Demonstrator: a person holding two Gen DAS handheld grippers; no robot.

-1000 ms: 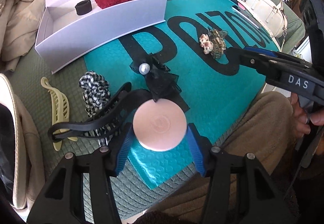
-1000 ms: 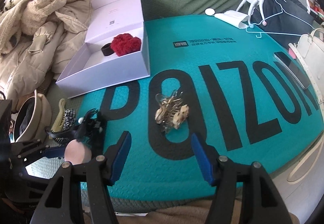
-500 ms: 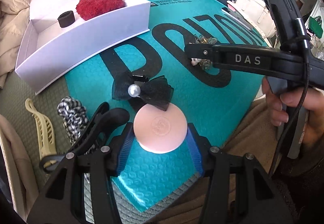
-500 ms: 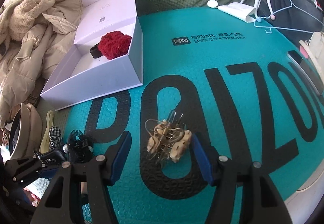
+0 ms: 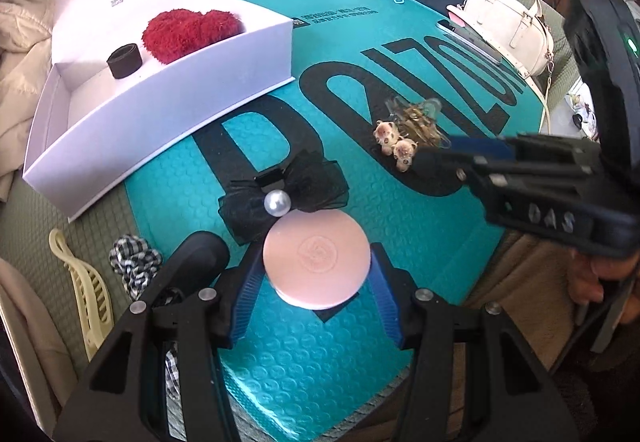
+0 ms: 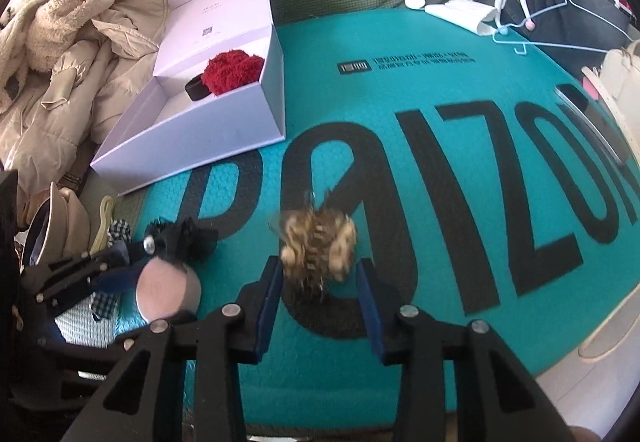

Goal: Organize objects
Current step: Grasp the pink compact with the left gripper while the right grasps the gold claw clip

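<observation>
My left gripper [image 5: 316, 294] is shut on a round pink compact [image 5: 316, 258], held just above the teal mat [image 5: 360, 42]. It also shows in the right wrist view [image 6: 168, 290]. My right gripper [image 6: 318, 278] has its jaws narrowed around a tan bear hair claw [image 6: 318, 242], which is motion-blurred; contact is unclear. The claw also shows in the left wrist view [image 5: 400, 140], at the right gripper's fingertips [image 5: 432, 162]. A black bow clip with a pearl [image 5: 280, 194] lies just beyond the compact. A white open box [image 5: 160, 82] holds a red fluffy scrunchie [image 5: 188, 30] and a black band [image 5: 126, 60].
A checkered scrunchie [image 5: 134, 266] and a yellow hair claw [image 5: 84, 282] lie on the green cover at left. Beige coats [image 6: 68, 54] are piled behind the box. A cream handbag [image 5: 508, 26], phone [image 5: 468, 42] and blue hanger [image 6: 560, 22] sit at the far right.
The right gripper has come forward and lower over the bear claw, and its jaws have narrowed around it. The left gripper still holds the compact, shifted slightly.
</observation>
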